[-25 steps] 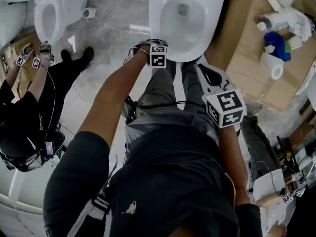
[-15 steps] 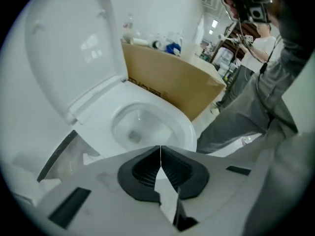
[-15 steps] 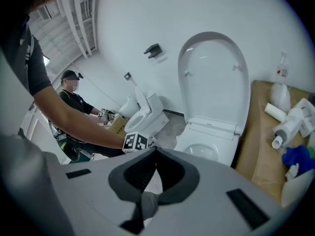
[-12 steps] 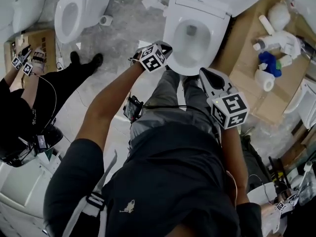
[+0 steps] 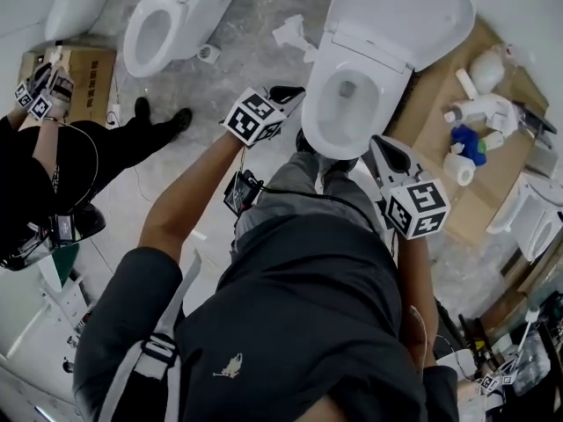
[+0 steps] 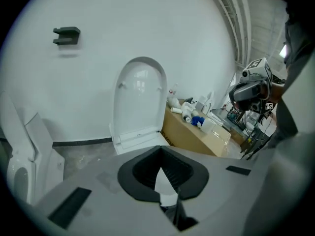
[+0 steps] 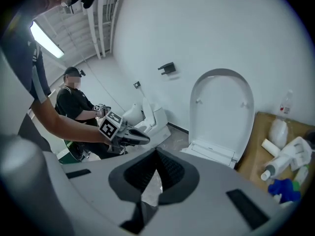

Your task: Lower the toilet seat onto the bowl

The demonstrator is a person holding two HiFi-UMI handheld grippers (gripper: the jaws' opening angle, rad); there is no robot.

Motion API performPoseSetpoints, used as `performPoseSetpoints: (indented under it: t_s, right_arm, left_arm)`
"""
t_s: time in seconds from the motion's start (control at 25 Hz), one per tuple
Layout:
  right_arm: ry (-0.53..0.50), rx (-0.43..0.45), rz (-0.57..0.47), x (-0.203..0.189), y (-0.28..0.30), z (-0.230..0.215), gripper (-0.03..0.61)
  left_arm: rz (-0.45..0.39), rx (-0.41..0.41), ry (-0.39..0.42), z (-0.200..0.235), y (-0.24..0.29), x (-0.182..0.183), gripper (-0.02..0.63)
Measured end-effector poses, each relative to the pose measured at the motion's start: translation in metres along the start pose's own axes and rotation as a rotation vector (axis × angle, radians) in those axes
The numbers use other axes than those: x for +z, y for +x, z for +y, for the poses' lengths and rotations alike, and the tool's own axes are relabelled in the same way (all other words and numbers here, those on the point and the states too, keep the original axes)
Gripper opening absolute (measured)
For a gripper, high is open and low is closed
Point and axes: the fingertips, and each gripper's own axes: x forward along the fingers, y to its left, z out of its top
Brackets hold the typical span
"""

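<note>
The toilet seat (image 5: 405,11) is standing raised at the far side, behind the uncovered bowl (image 5: 327,128). The left gripper (image 5: 288,90) and right gripper (image 5: 382,142) are hovering beside the bowl's near rim, jaws together, gripping nothing.

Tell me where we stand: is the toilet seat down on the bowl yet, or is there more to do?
Looks done: the seat appears to lie flat on the bowl; only the lid stands upright. In hand: nothing; the left gripper and right gripper are shut, empty and clear of the bowl. Left: apparently nothing.
</note>
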Motion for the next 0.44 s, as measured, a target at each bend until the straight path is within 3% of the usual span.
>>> performPoseSetpoints:
  t_s: [0.12,0.24,0.44]
  right_arm:
    - [-0.004,-0.016,0.010,-0.001,-0.005,0.008,0.008]
    - [0.019,-0.033,0.025,-0.011,-0.009,0.009,0.008]
    - [0.239,-0.051,0.101,-0.066,-0.012,-0.021,0.008]
  left_arm:
    - [-0.004,0.046,-0.018,0.014,-0.034,-0.015,0.005]
    - [0.051,0.108,-0.074,0.034,-0.064,-0.057,0.005]
    - [0.291,0.250,-0.251,0.064,-0.104,-0.190,0.005]
